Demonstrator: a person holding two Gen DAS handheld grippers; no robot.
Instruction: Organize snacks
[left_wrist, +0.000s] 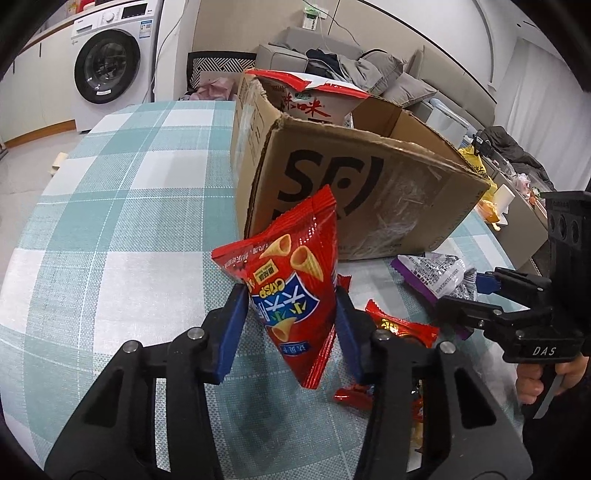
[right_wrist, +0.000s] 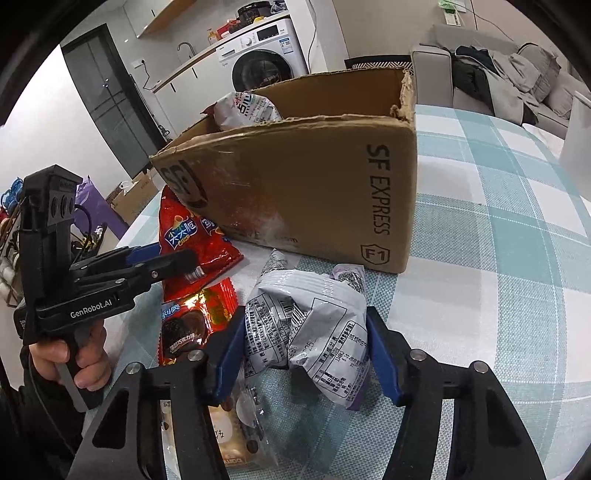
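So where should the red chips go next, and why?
Probably up and over the box rim, then let go. The left tool already grips the chips beside the open box, which has a bag inside.

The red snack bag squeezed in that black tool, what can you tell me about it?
The red corn-cone snack bag is glossy crinkled foil, printed with golden cones and a blue label, its serrated seals intact. It is lifted off the checked tablecloth, tilted, with the print upside down in the left view. The left gripper pinches its middle between blue-padded fingers. Behind it stands the cardboard box; whether they touch is unclear.
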